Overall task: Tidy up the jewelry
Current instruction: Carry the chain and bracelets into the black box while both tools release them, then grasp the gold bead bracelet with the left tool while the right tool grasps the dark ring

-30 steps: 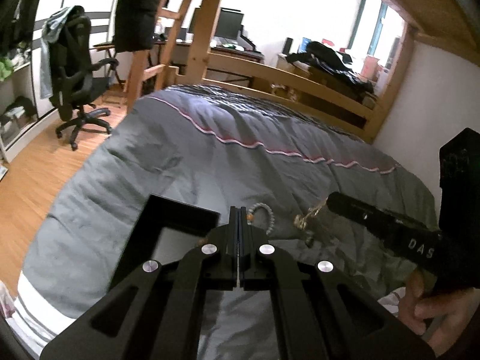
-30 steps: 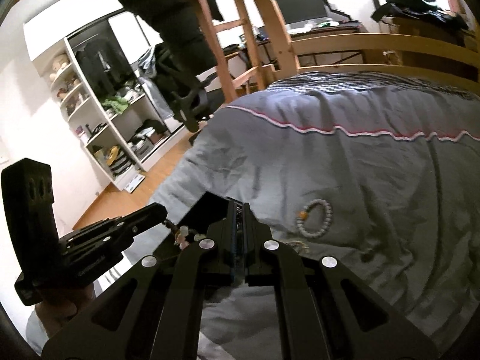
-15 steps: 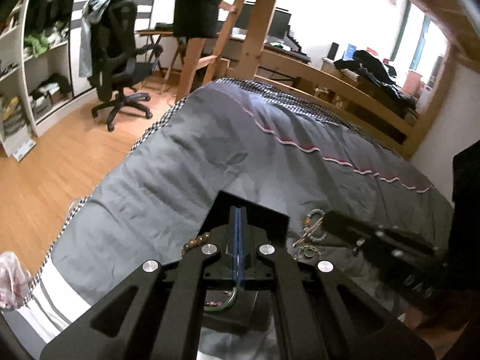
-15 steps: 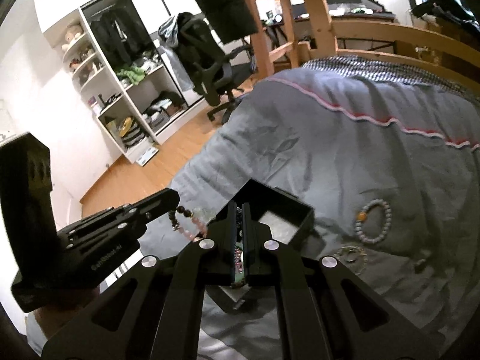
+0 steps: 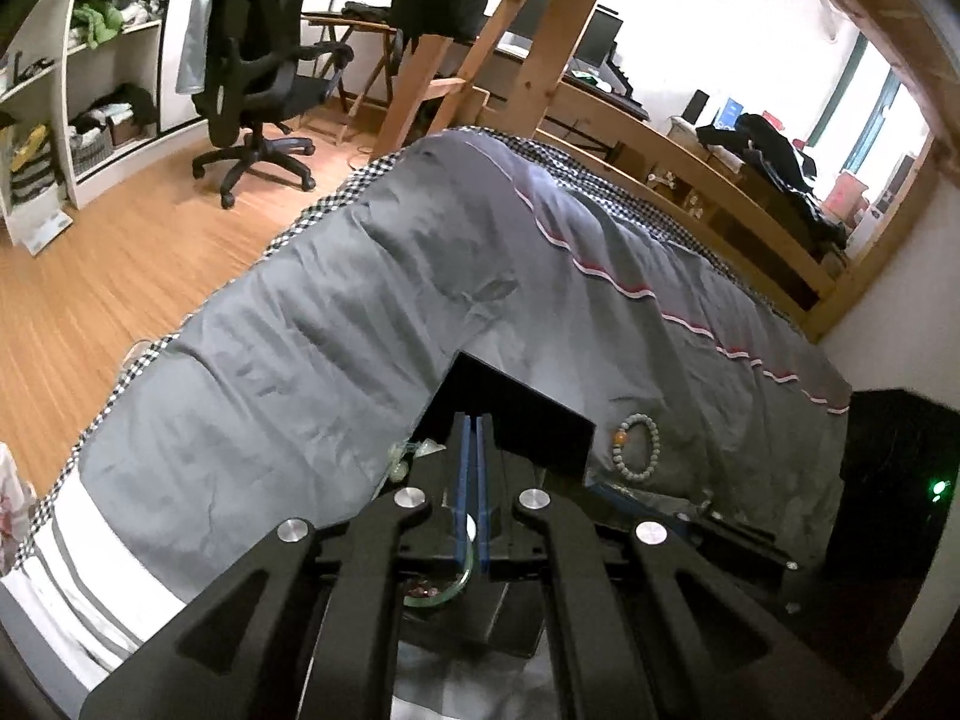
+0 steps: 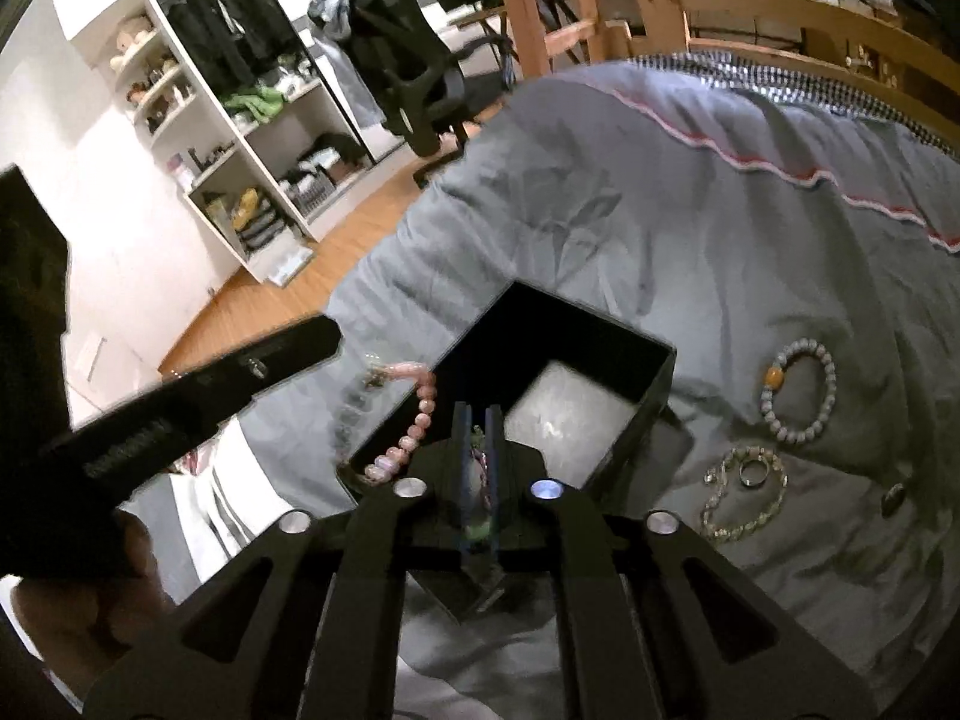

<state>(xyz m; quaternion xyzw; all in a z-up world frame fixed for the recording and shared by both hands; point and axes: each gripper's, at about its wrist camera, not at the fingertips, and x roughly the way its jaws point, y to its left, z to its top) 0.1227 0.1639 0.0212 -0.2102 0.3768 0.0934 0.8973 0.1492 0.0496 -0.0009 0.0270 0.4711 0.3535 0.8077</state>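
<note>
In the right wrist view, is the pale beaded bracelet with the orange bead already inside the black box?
No: the pale beaded bracelet lies on the grey duvet, to the right of the black box and apart from it.

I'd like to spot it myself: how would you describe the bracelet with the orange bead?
Start at the grey duvet and find the open black box. To its right lies the pale bead bracelet, farthest up the bed. Unlike the glittery chain below it, it has one orange bead.

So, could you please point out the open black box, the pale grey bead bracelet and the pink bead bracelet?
open black box [image 6: 654, 372]: right wrist view, far right wall.
pale grey bead bracelet [image 6: 830, 387]: right wrist view, right-hand beads.
pink bead bracelet [image 6: 423, 405]: right wrist view, mid-strand bead.
</note>
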